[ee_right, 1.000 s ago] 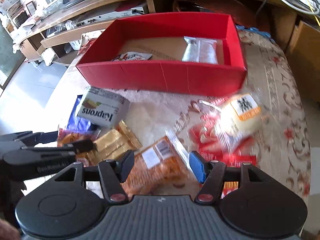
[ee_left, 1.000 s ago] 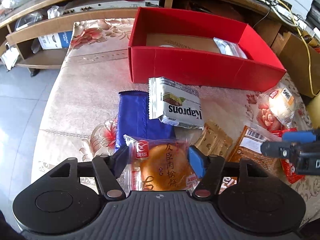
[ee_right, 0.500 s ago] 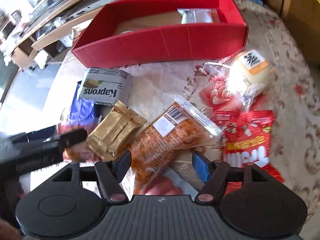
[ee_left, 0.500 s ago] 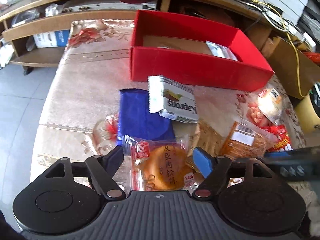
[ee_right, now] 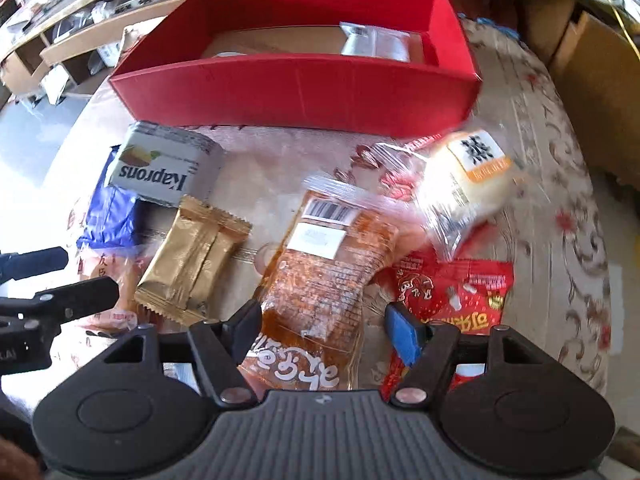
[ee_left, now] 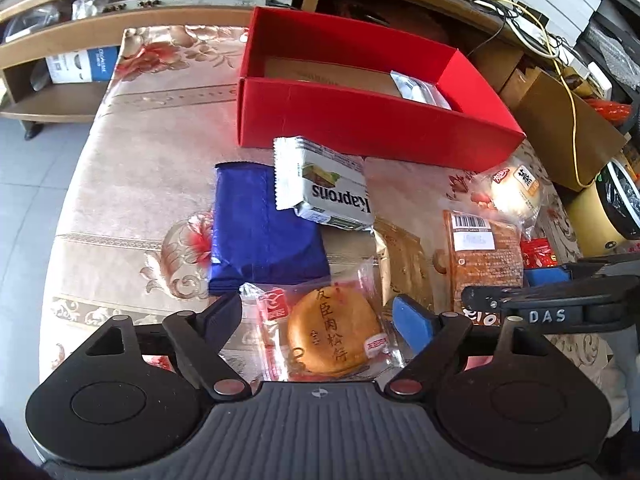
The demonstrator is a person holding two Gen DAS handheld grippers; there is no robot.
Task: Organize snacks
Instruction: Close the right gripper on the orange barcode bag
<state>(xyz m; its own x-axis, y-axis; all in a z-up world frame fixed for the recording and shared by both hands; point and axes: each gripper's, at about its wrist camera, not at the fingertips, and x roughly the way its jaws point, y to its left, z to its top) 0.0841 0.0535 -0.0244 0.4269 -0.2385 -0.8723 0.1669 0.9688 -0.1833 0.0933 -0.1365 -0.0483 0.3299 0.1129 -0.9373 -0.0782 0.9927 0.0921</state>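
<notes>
My left gripper (ee_left: 320,312) points down over a round pastry in a clear wrapper (ee_left: 332,332). Its jaws are opening, the pastry lies between them and the pads stand off it. My right gripper (ee_right: 324,326) is open astride an orange snack pack (ee_right: 320,276), with a gap at the blue pad. Farther back stands the red box (ee_left: 380,120), which holds a silver packet (ee_left: 420,90). In front of it lie a Kaprons pack (ee_left: 332,188), a blue bag (ee_left: 256,224), gold packets (ee_right: 192,264), a wrapped bun (ee_right: 468,176) and a red packet (ee_right: 460,292).
The snacks lie on a floral tablecloth (ee_left: 160,152); its left edge drops to a tiled floor. A wooden shelf unit (ee_left: 60,44) runs behind the table. Cardboard boxes (ee_left: 560,128) and cables stand at the right. My two grippers are close side by side.
The left jaws have spread wider around the pastry. The right gripper has come down over the orange snack pack and its jaws stand a little wider.
</notes>
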